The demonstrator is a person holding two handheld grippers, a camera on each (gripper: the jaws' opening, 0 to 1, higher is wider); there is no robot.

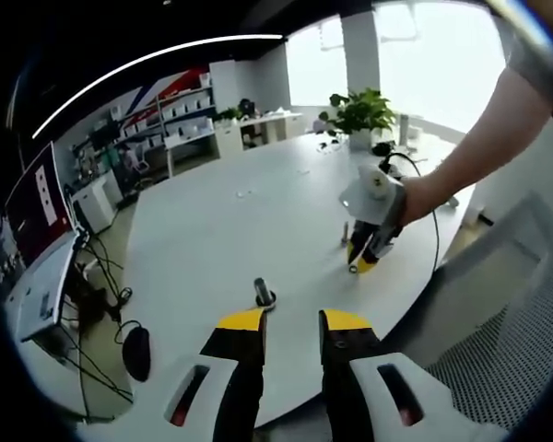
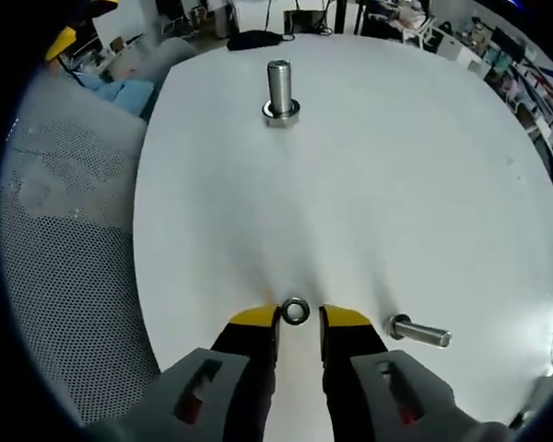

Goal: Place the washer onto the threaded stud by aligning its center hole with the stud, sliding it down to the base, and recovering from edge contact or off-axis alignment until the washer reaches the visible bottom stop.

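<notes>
Washer (image 2: 295,310) lies between the right gripper's (image 2: 300,318) narrow tips — stud (image 2: 279,90) far; left gripper (image 1: 290,320) narrow, empty.

From the right tool (image 2: 299,318), the washer (image 2: 295,310) sits right between its tips, but I can't tell if the pads actually touch it or just flank it. The loose bolt (image 2: 420,331) off to the tool's right is too blurry to show threads. In the left gripper view the threaded stud (image 1: 263,294) just ahead of the left tool (image 1: 292,321) is tiny, base detail unreadable. The far shelves (image 1: 170,112) are a blur, and the chair (image 1: 507,313) beside the counter (image 1: 258,221) gets cut off at the edge.
</notes>
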